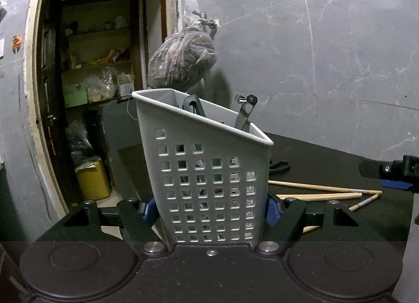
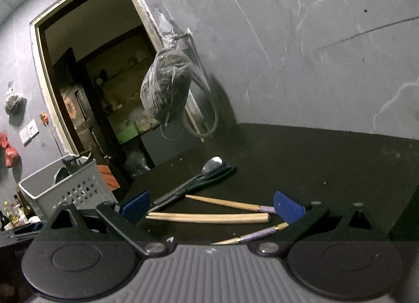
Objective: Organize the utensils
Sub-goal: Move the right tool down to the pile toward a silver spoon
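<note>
One white basket with little square holes. Two things poke out of its top. Four wooden chopsticks lie on the worktop. One spoon. Two dark utensils lie beside it.

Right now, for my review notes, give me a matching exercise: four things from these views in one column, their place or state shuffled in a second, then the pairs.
1. basket
2. chopsticks
3. plastic bag
4. right tool

A. hanging on the wall
B. jaws wide open, holding nothing
C. clamped in the left tool
D. lying on the dark table

Pairs: 1-C, 2-D, 3-A, 4-B
</note>
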Tool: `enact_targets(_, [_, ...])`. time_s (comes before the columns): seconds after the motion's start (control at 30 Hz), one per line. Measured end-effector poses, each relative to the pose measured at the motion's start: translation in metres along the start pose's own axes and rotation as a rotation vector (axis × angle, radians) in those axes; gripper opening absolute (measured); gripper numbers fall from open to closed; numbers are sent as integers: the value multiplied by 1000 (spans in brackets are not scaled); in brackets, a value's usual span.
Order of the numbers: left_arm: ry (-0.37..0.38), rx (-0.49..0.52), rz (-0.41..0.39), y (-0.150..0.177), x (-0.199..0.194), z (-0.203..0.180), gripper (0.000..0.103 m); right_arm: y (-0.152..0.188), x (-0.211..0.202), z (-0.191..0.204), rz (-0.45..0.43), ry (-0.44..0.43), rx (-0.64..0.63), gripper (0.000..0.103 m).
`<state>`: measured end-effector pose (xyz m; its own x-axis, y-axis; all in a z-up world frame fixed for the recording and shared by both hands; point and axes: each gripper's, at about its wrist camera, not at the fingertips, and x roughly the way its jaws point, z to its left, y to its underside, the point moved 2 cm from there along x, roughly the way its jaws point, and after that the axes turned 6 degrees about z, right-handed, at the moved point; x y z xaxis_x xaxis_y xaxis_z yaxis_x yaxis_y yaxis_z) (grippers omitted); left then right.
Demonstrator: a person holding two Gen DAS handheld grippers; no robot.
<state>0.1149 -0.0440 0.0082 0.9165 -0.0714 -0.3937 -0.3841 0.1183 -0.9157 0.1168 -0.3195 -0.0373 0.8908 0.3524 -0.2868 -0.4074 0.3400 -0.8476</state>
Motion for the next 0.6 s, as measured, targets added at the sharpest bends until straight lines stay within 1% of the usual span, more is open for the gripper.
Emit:
enact_targets(0.3, [-45,-15,-15,4,-4,-10,77,3,11,-15,60,-28,24,103])
enact_targets(0.43, [-48,-17,-26,6,-5,-11,77,-3,15,-18,71,1,6,103])
enact_targets(0.53, [-41,-12,-24,6,-3,-10,77,-14,24,-18,100,43,-8,103])
enact_targets(0.6, [-37,-11,-24,6,-3,-9,77,-23,32,-18,121,55,-18,103])
